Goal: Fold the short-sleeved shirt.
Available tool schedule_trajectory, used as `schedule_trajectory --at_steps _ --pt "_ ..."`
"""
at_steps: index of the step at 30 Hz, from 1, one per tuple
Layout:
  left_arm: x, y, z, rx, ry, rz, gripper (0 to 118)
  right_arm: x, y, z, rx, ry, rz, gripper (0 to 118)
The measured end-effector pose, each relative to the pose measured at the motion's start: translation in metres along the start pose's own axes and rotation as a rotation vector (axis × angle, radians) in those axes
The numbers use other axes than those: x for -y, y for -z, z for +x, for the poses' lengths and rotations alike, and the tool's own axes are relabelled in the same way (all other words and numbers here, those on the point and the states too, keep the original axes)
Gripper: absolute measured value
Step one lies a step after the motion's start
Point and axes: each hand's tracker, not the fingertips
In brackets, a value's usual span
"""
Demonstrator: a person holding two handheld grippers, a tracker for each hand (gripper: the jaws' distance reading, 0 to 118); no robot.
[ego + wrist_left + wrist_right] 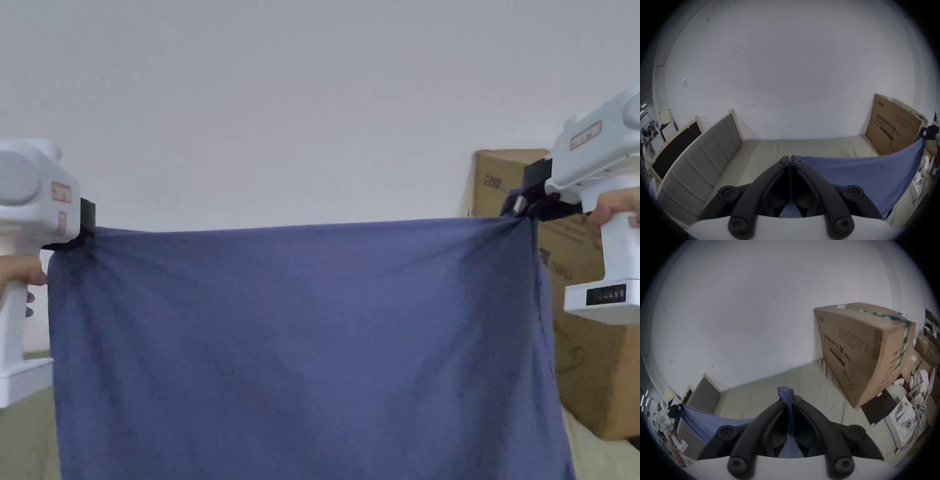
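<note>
So — blue shirt point(300, 350) hangs flat, top edge stretched taut.

Plain white wall point(312, 94) up top, cardboard box point(581, 350) at right (tape-sealed), padded grey headboard point(701, 162) lower left beside pale bed point(802, 149).

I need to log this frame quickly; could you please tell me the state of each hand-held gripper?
Left hand-held gripper: closed on the blue cotton short-sleeved shirt.
Right hand-held gripper: closed on the same shirt.
</note>
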Motion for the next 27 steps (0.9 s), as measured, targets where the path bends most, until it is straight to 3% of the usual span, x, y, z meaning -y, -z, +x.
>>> schedule_trajectory --at_steps 5,10,14,17,22,27 --pt "-0.054 0.011 -0.003 -0.03 -0.004 0.058 2 -0.051 -0.012 -0.047 0.01 0.007 0.059 5" --pt "-0.099 0.013 -0.004 -0.058 0.017 0.121 2 -0.1 -0.015 -0.06 -0.008 0.057 0.127 5" --pt "-0.129 0.01 0.001 -0.152 0.128 0.211 2 -0.111 -0.015 -0.069 -0.029 0.028 0.144 5" --pt "-0.139 0.009 0.003 -0.154 0.138 0.25 2 -0.111 -0.006 -0.07 -0.025 0.013 0.15 5" --pt "-0.11 0.036 0.01 -0.215 0.216 0.251 2 -0.076 0.03 -0.063 -0.029 -0.026 0.089 5" --pt "-0.007 0.113 0.014 -0.136 0.123 0.017 2 -0.006 0.108 -0.034 0.054 -0.026 -0.064 5"
